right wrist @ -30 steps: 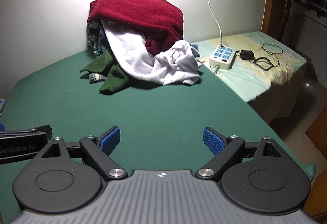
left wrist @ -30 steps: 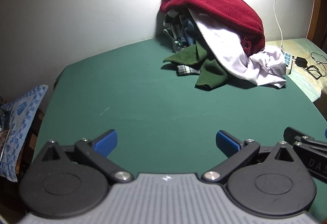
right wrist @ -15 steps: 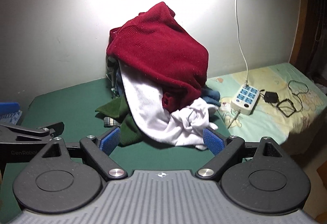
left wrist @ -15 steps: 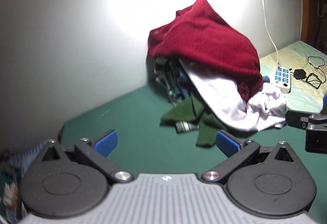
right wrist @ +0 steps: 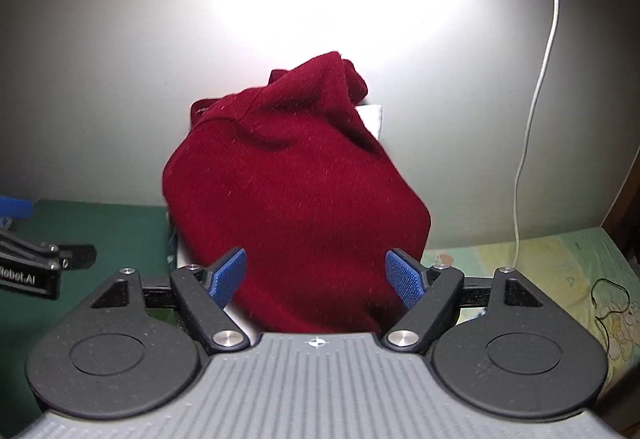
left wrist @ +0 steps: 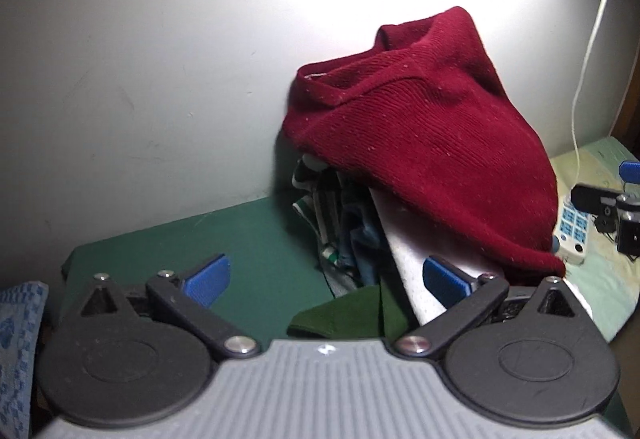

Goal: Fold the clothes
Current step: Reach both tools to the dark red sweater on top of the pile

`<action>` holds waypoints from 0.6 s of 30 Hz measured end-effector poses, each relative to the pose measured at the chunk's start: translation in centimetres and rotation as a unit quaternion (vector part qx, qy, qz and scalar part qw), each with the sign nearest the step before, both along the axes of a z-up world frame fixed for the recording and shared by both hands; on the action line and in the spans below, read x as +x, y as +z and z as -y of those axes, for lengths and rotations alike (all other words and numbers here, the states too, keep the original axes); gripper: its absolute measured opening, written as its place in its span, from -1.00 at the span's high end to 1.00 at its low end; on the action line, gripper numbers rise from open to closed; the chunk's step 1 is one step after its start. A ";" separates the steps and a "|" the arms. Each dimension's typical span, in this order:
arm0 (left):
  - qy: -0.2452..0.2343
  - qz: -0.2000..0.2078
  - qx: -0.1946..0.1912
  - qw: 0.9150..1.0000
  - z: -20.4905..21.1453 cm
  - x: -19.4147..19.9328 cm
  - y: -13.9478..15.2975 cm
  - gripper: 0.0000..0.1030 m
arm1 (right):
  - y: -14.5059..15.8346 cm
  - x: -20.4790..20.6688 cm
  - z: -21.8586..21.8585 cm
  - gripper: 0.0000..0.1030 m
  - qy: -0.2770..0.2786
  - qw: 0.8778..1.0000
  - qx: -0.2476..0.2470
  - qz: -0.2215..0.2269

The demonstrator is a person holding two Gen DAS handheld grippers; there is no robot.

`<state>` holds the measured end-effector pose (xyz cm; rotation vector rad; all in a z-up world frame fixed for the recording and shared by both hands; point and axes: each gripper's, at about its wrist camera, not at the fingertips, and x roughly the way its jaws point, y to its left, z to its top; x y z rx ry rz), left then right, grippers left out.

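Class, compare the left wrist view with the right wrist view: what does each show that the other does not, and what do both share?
Only the left wrist view shows the dark green garment, the striped and blue clothes under the heap, the white power strip and a blue patterned cloth.

Only the right wrist view shows a thin black cord on the pale sheet.

Both show the red sweater topping the pile, the green table cover, the white cable on the wall, and an open hand-held gripper; the right hand-held gripper is closing on nothing yet.

White lettering "Robot.AI", cut off at the frame edge, on the left gripper [right wrist: 28, 275]
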<state>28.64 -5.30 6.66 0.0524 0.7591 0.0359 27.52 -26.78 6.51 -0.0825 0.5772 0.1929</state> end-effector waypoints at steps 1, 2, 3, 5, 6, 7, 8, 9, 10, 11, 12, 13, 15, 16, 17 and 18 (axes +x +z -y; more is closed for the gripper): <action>0.008 -0.001 -0.008 1.000 -0.1 0.9 -0.3 -0.99 | 0.2 1.6 -0.1 -0.54 -0.001 1.000 -0.002 0.008; 0.017 -0.003 -0.015 1.000 -0.1 1.6 -0.5 -0.99 | 0.4 3.1 -0.4 -0.54 -0.001 1.000 -0.007 0.017; 0.024 -0.007 -0.023 0.999 -0.1 2.3 -0.9 -0.99 | 0.6 4.6 -0.6 -0.54 0.001 1.000 -0.009 0.024; 0.037 -0.012 -0.028 0.999 0.2 3.5 -1.6 -0.99 | 1.1 7.5 -1.1 -0.54 -0.001 0.999 -0.011 0.037; 0.043 -0.012 -0.026 0.999 0.4 4.2 -1.9 -0.99 | 1.3 8.9 -1.3 -0.54 -0.003 0.999 -0.011 0.043; 0.046 -0.014 -0.023 0.999 0.6 4.9 -2.2 -0.99 | 1.4 10.2 -1.5 -0.54 -0.007 0.999 -0.011 0.050; 0.047 -0.017 -0.021 0.999 0.8 5.6 -2.5 -0.99 | 1.4 11.2 -1.8 -0.54 -0.011 0.998 -0.014 0.056; 0.049 -0.019 -0.019 0.998 1.0 6.3 -2.8 -0.99 | 1.5 12.3 -2.1 -0.54 -0.016 0.998 -0.016 0.060; 0.050 -0.022 -0.019 0.998 1.1 6.9 -3.0 -0.99 | 1.5 13.1 -2.3 -0.54 -0.019 0.998 -0.014 0.063; 0.051 -0.024 -0.019 0.998 1.2 7.5 -3.3 -0.99 | 1.5 14.0 -2.4 -0.54 -0.022 0.998 -0.013 0.065; 0.052 -0.027 -0.020 0.998 1.3 8.1 -3.6 -0.99 | 1.5 14.8 -2.6 -0.54 -0.024 0.997 -0.010 0.067; 0.051 -0.030 -0.023 0.998 1.3 8.8 -3.8 -0.99 | 1.5 15.4 -2.7 -0.54 -0.026 0.997 -0.007 0.070; 0.049 -0.036 -0.039 0.997 1.1 10.2 -4.2 -0.99 | 1.7 16.4 -2.7 -0.54 -0.029 0.997 0.004 0.075; 0.047 -0.041 -0.052 0.997 0.9 10.8 -4.4 -0.99 | 1.8 16.9 -2.6 -0.55 -0.030 0.997 0.008 0.074; 0.045 -0.044 -0.066 0.996 0.7 11.4 -4.4 -0.99 | 1.8 17.4 -2.5 -0.56 -0.031 0.997 0.010 0.071; 0.041 -0.046 -0.076 0.995 0.6 11.9 -4.5 -0.99 | 1.8 17.8 -2.4 -0.57 -0.029 0.997 0.011 0.069</action>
